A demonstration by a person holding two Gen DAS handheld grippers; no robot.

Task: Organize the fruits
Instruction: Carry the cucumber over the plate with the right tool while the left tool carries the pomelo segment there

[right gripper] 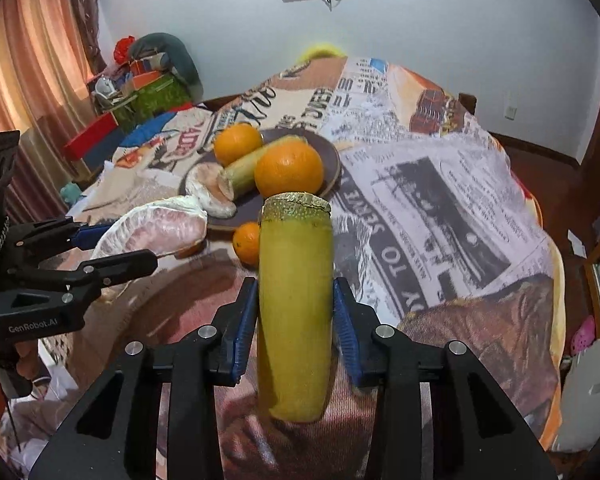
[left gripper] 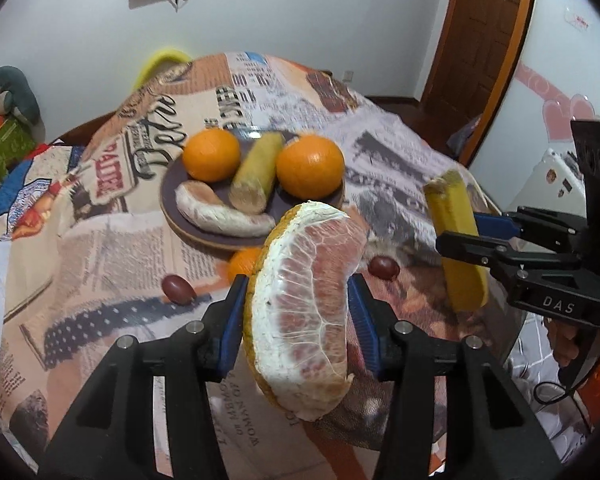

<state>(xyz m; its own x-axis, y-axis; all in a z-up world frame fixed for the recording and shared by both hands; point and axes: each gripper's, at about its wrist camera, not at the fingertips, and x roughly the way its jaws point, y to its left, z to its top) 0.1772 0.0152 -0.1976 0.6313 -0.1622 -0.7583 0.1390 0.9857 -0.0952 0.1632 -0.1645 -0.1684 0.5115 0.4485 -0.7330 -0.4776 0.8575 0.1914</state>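
Fruit's split between the plate [left gripper: 188, 232] and the air right now. The left tongs [left gripper: 298, 312] are clamped on a big peeled pomelo wedge [left gripper: 308, 304], held up over the tabletop [left gripper: 112, 280] just short of the plate. The right tongs [right gripper: 296, 320] are squeezed on a yellow sugarcane piece [right gripper: 296, 320], standing roughly upright, also lifted and near the plate's front edge.

Already on the plate: two oranges [left gripper: 211, 155] [left gripper: 310, 166], another sugarcane piece [left gripper: 256, 174] between them, and a second pomelo wedge [left gripper: 220, 210] at the front. Still loose on the cloth: a small orange [left gripper: 242, 261] just in front of the plate and two dark grapes [left gripper: 177, 289] [left gripper: 384, 267].

My take on doing this bit well: the plate's getting crowded, so I'd bring one item in at a time so the tongs don't bump each other. Lay the pomelo flat next to its twin instead of dropping it, it's soft and will bruise. The cane should go down on its side along the other piece; put down on end it'd topple and knock an orange rolling. Lower until it's touching before letting go, then grab the little orange and grapes.
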